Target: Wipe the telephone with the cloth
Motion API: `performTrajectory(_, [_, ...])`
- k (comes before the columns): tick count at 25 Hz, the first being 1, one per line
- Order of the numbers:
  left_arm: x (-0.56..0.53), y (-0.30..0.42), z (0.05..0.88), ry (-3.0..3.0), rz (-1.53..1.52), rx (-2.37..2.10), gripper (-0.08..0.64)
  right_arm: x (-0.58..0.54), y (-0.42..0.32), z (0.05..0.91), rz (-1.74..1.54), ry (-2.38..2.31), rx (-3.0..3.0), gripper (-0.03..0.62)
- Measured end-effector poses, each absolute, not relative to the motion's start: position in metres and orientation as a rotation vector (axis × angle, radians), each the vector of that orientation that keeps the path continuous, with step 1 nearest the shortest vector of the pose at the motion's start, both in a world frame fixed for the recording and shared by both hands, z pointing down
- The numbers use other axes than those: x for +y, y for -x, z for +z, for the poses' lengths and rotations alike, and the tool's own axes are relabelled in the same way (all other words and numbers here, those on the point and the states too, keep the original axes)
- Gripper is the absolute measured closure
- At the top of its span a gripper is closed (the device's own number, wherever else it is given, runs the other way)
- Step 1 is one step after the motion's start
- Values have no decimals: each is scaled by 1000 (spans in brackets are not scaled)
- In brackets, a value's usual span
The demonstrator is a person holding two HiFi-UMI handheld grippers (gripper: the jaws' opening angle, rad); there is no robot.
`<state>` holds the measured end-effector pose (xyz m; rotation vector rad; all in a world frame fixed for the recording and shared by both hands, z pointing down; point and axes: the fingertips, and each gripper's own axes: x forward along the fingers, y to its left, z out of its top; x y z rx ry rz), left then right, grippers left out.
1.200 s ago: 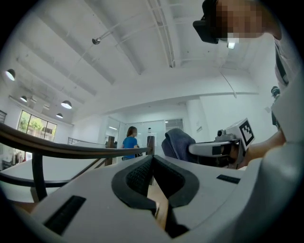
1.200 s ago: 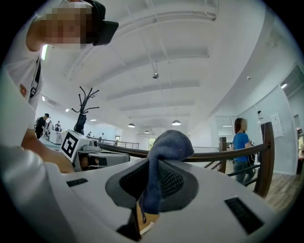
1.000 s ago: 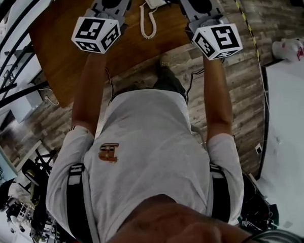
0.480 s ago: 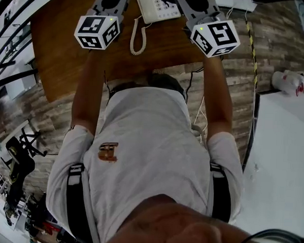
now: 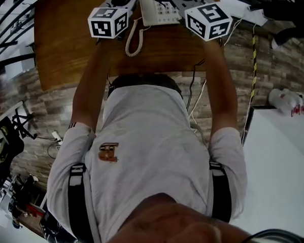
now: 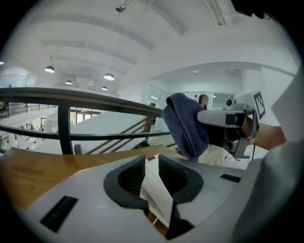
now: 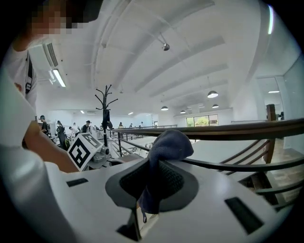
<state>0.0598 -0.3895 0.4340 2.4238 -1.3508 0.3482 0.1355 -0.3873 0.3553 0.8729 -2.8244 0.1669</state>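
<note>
Your right gripper [image 7: 152, 178] pinches the blue cloth [image 7: 168, 144], ready to rub the white telephone [image 5: 159, 11]. Your left gripper [image 6: 151, 173] hovers over it, jaws a little apart, empty.

Telephone [image 5: 157, 11] cut off by top edge.

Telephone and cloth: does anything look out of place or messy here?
Nothing spilled or damaged; the telephone sits normally on the table. Only the dark blue cloth looks odd: a crumpled wad pinched in the right gripper's jaws.
</note>
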Motion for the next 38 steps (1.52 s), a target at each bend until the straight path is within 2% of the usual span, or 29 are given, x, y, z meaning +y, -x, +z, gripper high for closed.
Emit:
performTrajectory(11, [-400, -64, 512, -2183, 497, -1226, 469, -415, -104, 435, 407, -621, -2653, 532])
performTrajectory(22, [-397, -65, 531, -2149, 522, -1178, 463, -429, -87, 481, 474, -573, -2490, 532])
performTrajectory(27, [-413, -81, 530, -2146, 498, -1178, 463, -451, -104, 501, 460, -601, -2393, 532])
performTrajectory(32, [-400, -66, 529, -2153, 487, -1189, 463, -447, -100, 507, 473, -682, -2340, 532])
performTrajectory(38, [-400, -70, 533, -2158, 482, -1181, 463, -460, -134, 519, 462, -795, -2256, 532])
